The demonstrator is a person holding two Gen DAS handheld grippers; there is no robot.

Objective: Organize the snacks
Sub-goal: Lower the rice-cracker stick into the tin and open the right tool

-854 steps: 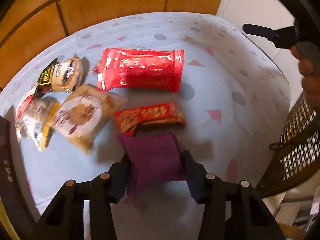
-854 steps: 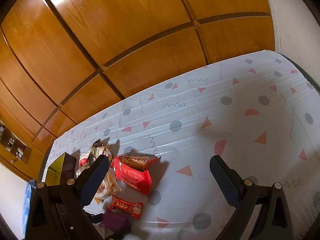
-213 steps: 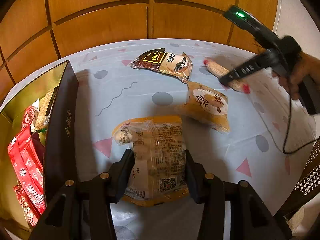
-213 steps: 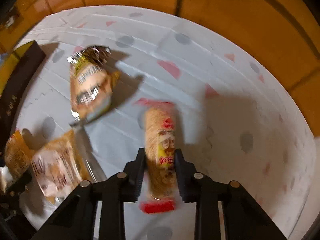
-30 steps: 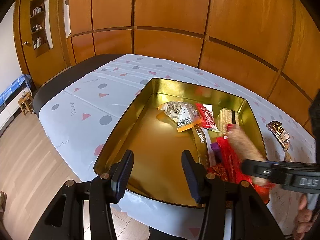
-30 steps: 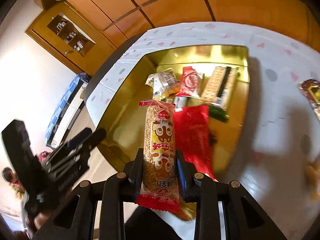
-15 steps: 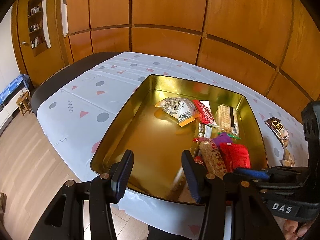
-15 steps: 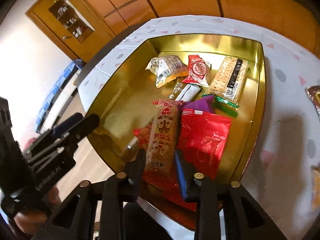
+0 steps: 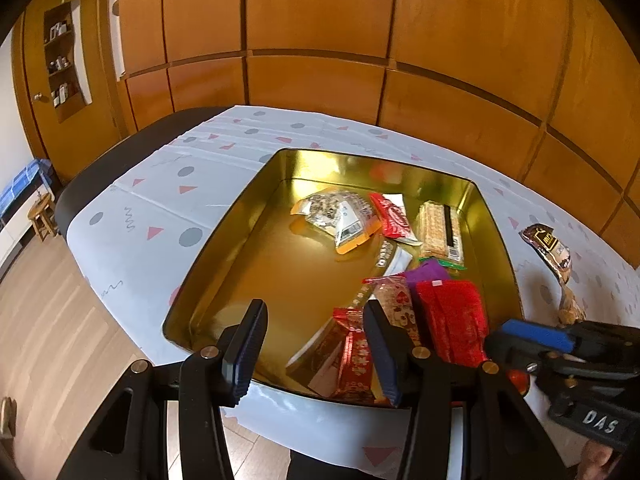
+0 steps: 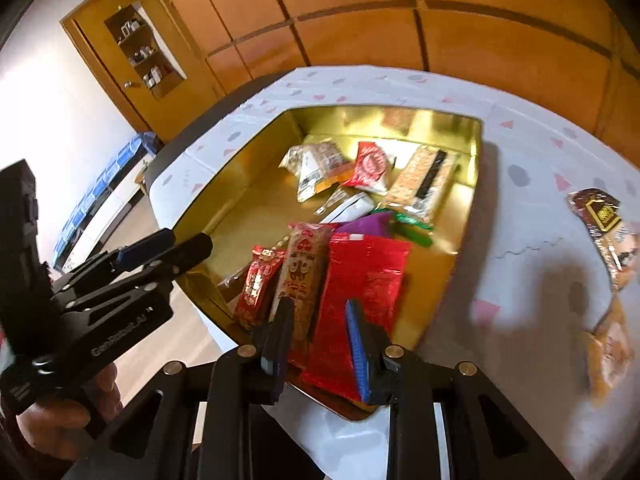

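A gold tin holds several snacks. The cartoon-faced snack bar lies in it between a small red packet and a big red packet. My right gripper hovers over the tin's near rim. Its jaws are drawn close together, and the big red packet shows through the narrow gap. In the left wrist view it sits right of the big red packet, clear of the bar. My left gripper stands open and empty at the tin's near edge.
On the patterned cloth right of the tin lie a brown packet and an orange packet. A purple packet and a cracker pack lie in the tin. The table edge and wooden floor are at the left.
The snack bar was gripped upright in my right gripper above the tin. It now lies in the tin, and that gripper has drawn back to the right. The left gripper has stayed put.
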